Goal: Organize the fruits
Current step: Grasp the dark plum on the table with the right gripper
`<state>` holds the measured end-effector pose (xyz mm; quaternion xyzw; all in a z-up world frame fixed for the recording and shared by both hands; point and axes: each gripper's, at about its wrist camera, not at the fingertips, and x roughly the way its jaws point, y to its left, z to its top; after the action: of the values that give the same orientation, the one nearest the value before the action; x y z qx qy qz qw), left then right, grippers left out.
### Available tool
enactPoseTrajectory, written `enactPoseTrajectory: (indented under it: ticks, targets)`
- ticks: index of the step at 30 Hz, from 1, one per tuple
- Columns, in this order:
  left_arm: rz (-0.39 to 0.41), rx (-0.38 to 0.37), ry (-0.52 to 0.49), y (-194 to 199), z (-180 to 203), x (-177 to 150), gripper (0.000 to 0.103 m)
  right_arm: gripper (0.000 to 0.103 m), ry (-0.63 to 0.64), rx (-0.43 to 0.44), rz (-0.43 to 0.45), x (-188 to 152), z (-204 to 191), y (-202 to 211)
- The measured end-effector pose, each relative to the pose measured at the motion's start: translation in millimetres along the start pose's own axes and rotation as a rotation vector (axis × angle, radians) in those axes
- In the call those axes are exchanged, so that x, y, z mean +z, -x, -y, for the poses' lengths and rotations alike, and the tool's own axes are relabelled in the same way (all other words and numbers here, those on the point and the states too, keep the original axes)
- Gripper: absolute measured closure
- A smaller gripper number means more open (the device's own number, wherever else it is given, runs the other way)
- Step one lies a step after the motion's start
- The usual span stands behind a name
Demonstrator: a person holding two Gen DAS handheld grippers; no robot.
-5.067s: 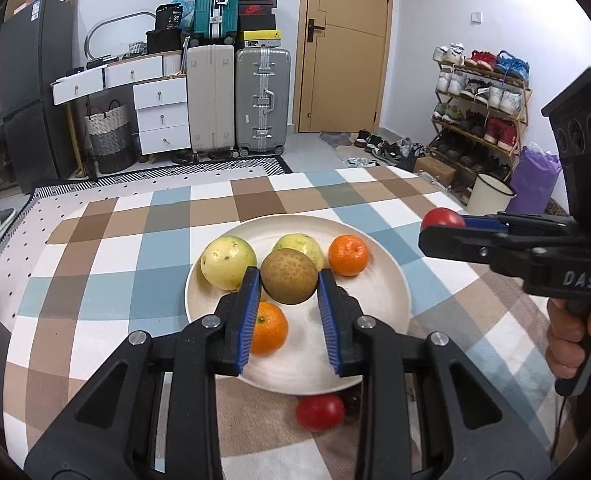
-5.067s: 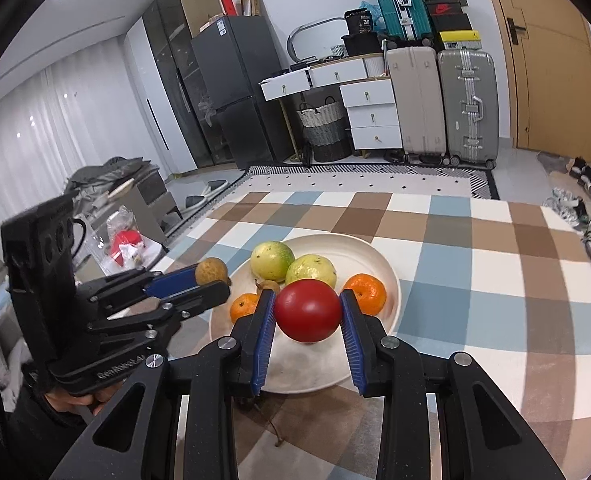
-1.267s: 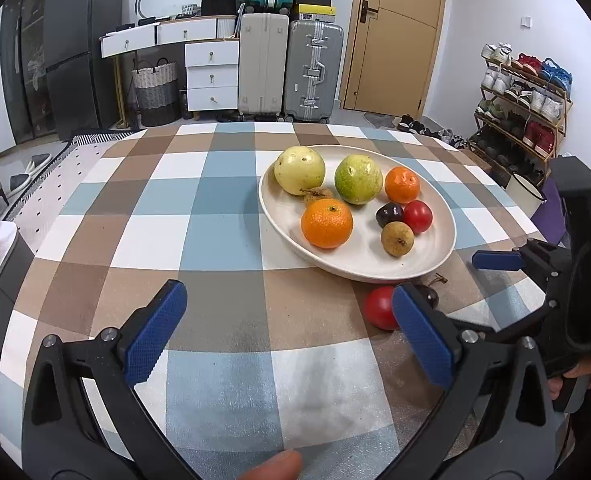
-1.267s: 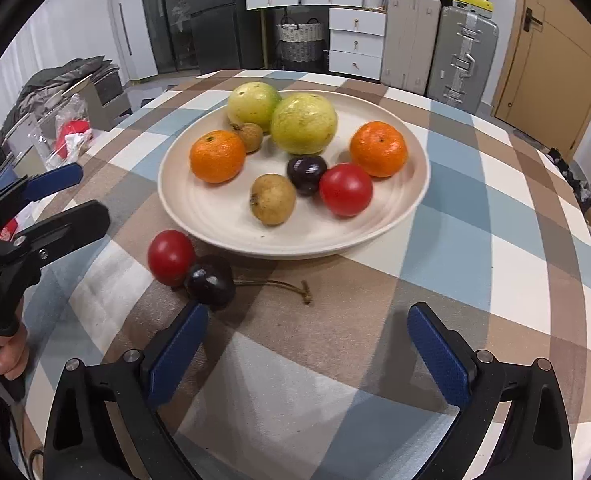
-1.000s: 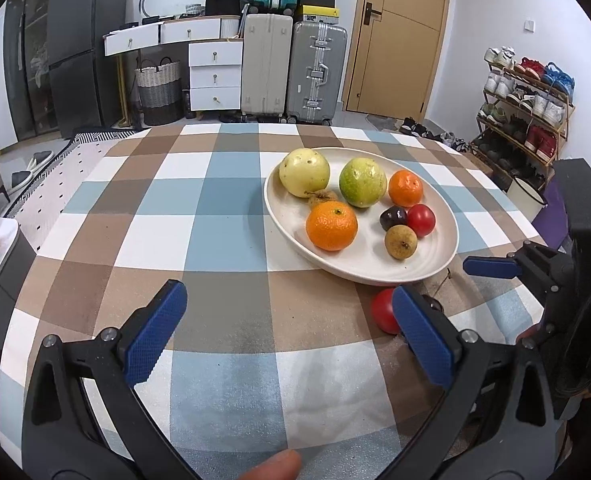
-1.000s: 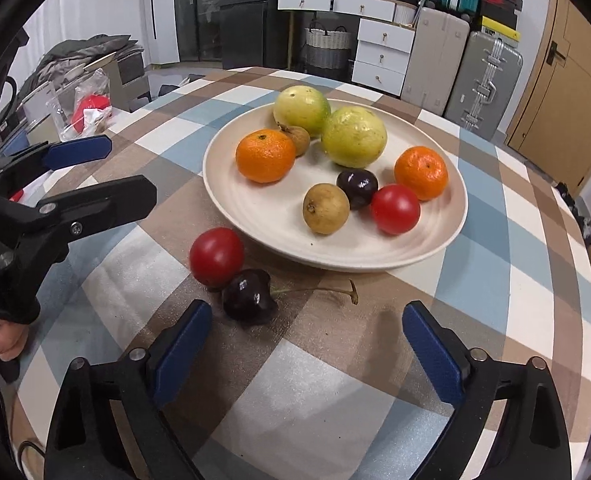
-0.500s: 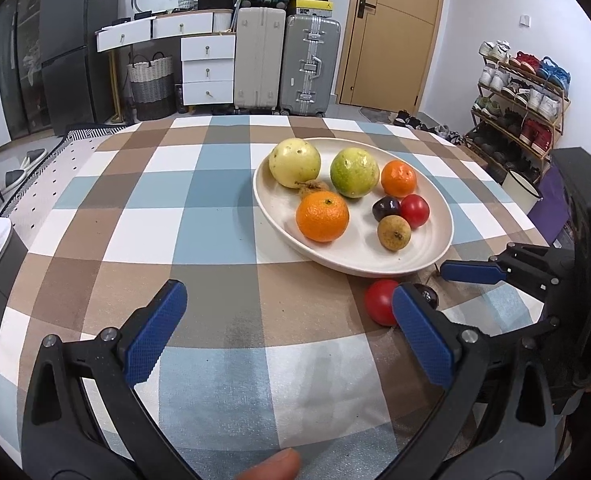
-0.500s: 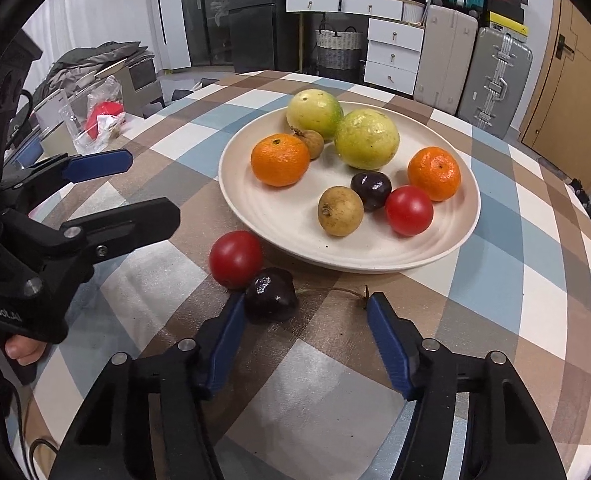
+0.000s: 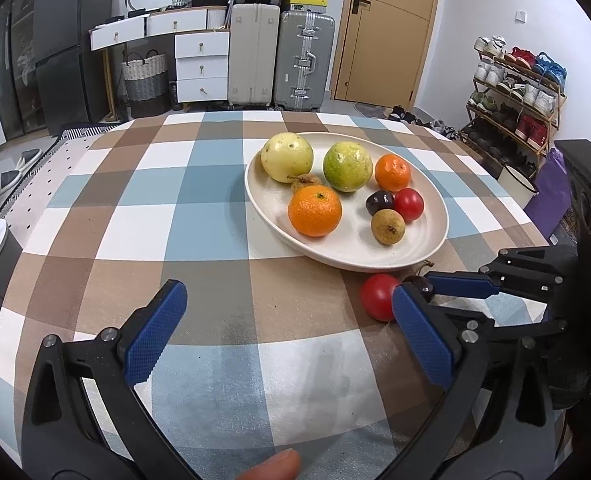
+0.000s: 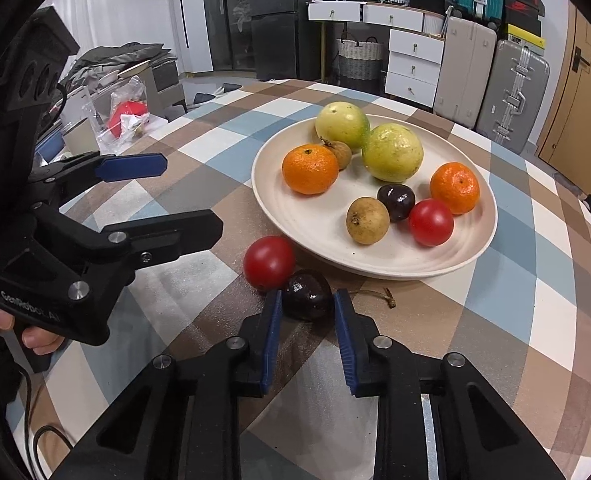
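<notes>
On the checked tablecloth, just in front of the cream plate (image 10: 375,268), lie a red tomato (image 10: 269,262) and a dark plum (image 10: 307,296), touching each other. My right gripper (image 10: 307,308) is down at the plum, its jaws closing, with both blue pads against the plum's sides. The plate (image 9: 335,252) holds two green-yellow round fruits, two oranges, a second plum, a second tomato and small brown fruits. My left gripper (image 9: 289,292) hovers wide open over bare cloth, left of the tomato (image 9: 377,296), holding nothing. Only a sliver of the plum (image 9: 415,281) shows behind its right finger.
A dry stalk (image 10: 379,294) lies on the cloth by the plate's near rim. A person's hand (image 10: 35,336) grips the left tool at the table's left edge. Suitcases (image 9: 279,56) and drawers stand beyond the table, a shoe rack (image 9: 515,92) to the right.
The right gripper's jaws went from wide open to closed around the dark plum as it edged forward. The left gripper stayed open and in place.
</notes>
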<state>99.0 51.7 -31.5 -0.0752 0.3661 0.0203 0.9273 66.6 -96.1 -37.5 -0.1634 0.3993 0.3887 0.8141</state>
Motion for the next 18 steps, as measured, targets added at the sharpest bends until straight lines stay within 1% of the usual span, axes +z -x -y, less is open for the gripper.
enactPoseTrajectory:
  ticks: [3,6,8,10,12,14,15,16,18]
  targets:
    - [-0.014,-0.018,-0.008,-0.5,1.6,-1.3,0.0,0.077,-0.01,0.009,0.019,-0.5,3.2,6.2]
    - [-0.043,-0.08,0.0,-3.1,4.5,-2.2,0.001,0.077,-0.029,0.014,0.042,-3.0,9.1,15.3]
    - [-0.058,-0.1,-0.004,-5.1,8.5,-2.7,0.001,0.077,-0.043,0.014,0.054,-5.3,13.7,21.1]
    - [-0.072,-0.116,-0.022,-7.4,13.4,-2.6,0.004,0.077,-0.063,0.012,0.062,-8.5,18.7,26.2]
    - [-0.091,-0.122,-0.04,-11.5,19.0,-3.3,0.004,0.077,-0.073,0.004,0.069,-11.7,23.9,30.9]
    - [-0.117,-0.134,-0.059,-17.1,24.9,-3.8,0.008,0.077,-0.085,-0.006,0.074,-12.4,29.0,33.4]
    - [-0.123,-0.135,-0.071,-19.6,27.7,-4.0,0.012,0.077,-0.093,-0.006,0.076,-12.5,30.9,34.5]
    - [-0.123,-0.13,-0.087,-21.1,31.0,-3.8,0.015,0.077,-0.098,-0.006,0.079,-12.5,32.6,35.2]
    - [-0.115,-0.114,-0.12,-23.3,37.8,-2.6,0.017,0.077,-0.104,-0.01,0.079,-12.6,35.0,35.4]
